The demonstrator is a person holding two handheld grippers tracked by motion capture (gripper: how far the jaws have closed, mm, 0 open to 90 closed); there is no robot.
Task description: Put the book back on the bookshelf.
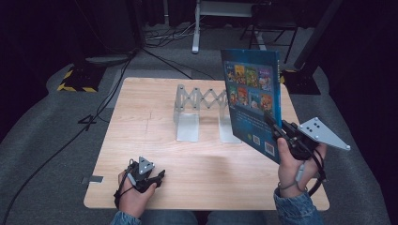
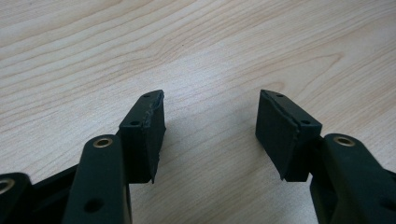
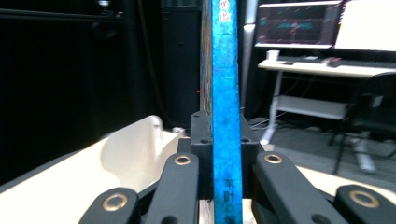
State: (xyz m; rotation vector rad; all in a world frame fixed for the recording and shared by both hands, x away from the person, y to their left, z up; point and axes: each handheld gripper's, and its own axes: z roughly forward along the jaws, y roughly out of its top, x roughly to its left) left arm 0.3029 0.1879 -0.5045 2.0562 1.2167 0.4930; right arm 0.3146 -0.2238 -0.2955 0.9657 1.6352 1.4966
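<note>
The right gripper (image 1: 277, 132) clamps its jaws on the blue book (image 1: 251, 98), held upright at right of frame just right of the accordion rack (image 1: 199, 101); the left gripper (image 1: 149, 177) rests with jaws parted, lower left.

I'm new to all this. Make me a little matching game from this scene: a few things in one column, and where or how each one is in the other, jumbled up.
Things:
1. blue book
2. left gripper
3. metal folding rack
4. right gripper

States:
A. jaws wide apart, low over bare wood
B. stands on the table, nothing in it
C. held up off the table, upright
D. jaws closed on the book's lower edge

Pairs: 1-C, 2-A, 3-B, 4-D
</note>
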